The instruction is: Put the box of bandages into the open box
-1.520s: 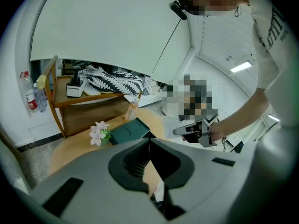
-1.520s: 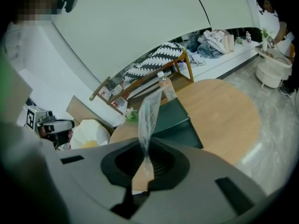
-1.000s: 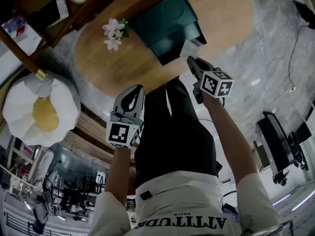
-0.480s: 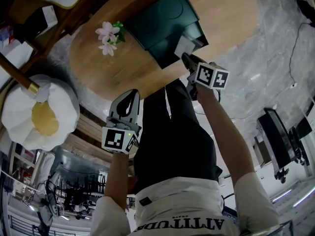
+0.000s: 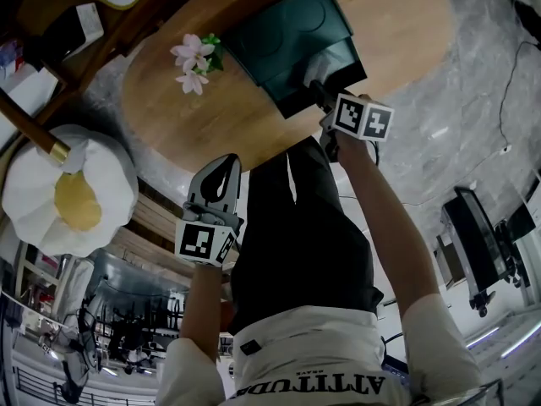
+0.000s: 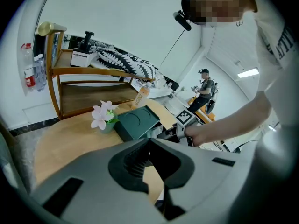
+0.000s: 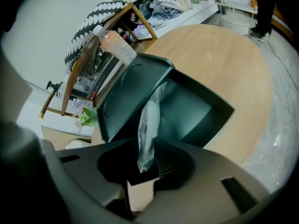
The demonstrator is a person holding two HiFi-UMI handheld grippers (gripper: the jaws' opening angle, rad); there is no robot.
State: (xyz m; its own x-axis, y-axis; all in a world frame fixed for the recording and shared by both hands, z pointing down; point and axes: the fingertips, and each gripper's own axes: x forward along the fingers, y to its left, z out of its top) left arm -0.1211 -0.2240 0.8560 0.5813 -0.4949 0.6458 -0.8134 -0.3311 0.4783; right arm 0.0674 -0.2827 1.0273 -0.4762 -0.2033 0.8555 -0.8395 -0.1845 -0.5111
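Green and open, the box (image 7: 201, 106) sits on the far side of the round wooden surface (image 5: 211, 117). Its lid (image 7: 131, 92) is thrown back to the left, so the well lies clear from above. The bandages (image 7: 148, 125), a flat pack in glossy clear wrap, stand on edge between the jaws of the right gripper (image 7: 145, 150). Its tip points steeply down over the near rim of the box. That angle puts the pack's far end over the well rather than over the wood, so a drop should land inside. The jaws have just been opening. In the right gripper view a dark gap shows to the left of the pack and the pads do not look pressed on it. I read it as released, with the pack leaning between the jaws and not yet fallen flat. Whether its lower end touches the box floor cannot be told. The left gripper (image 6: 149, 143) is clenched on nothing, its jaws meeting in a thin line. It hangs by the surface's near edge, well apart from the box, probably parked out of the way. A small flower (image 5: 193, 57) stands just left of the lid, clear of the drop.
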